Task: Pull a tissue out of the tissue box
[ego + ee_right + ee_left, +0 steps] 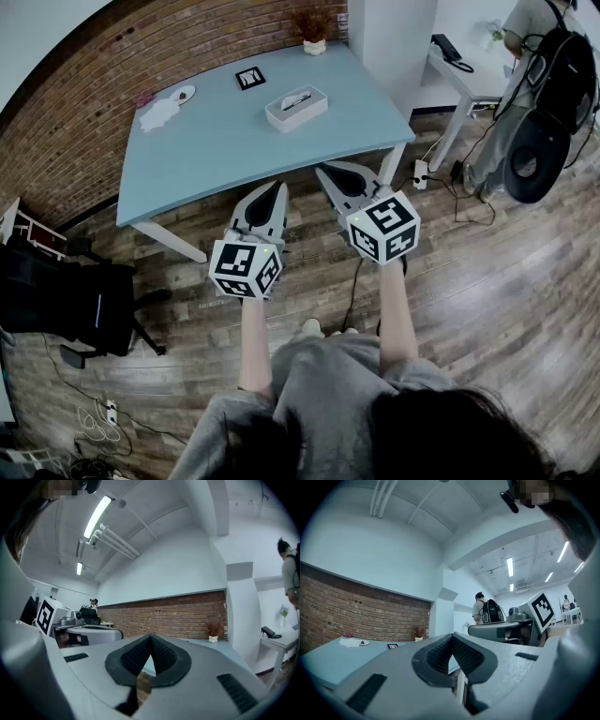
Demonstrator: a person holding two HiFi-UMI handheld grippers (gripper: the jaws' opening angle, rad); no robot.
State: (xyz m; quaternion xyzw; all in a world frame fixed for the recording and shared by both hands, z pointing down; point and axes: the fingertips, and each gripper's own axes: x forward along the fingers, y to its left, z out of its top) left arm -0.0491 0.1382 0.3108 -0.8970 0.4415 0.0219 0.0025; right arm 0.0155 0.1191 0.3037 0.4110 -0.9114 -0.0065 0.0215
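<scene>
Brick-walled room, blue bench [216,155]: tissue box [296,109] stands toward its far right, well apart from the left hand-held gripper [278,186] and right hand-held gripper [321,169], both clenched empty; recommend opening one before descending squarely from above.

The room is shown to be an office-like workroom. A long red brick wall [84,103] is seen from nine to eleven o'clock in the head view, and a pale blue rectangular surface [187,159] is set before it on a dark wood-plank floor [487,309]. A black swivel office chair [70,305] is placed at eight o'clock, with loose white cables [94,417] strewn at seven. At one o'clock, a white desk [478,86] carrying a black desk telephone [450,49] is attended by a person [525,26] wearing a black backpack [567,70]. Long fluorescent ceiling tubes [510,566] and exposed white ceiling pipes [117,543] are seen overhead.
</scene>
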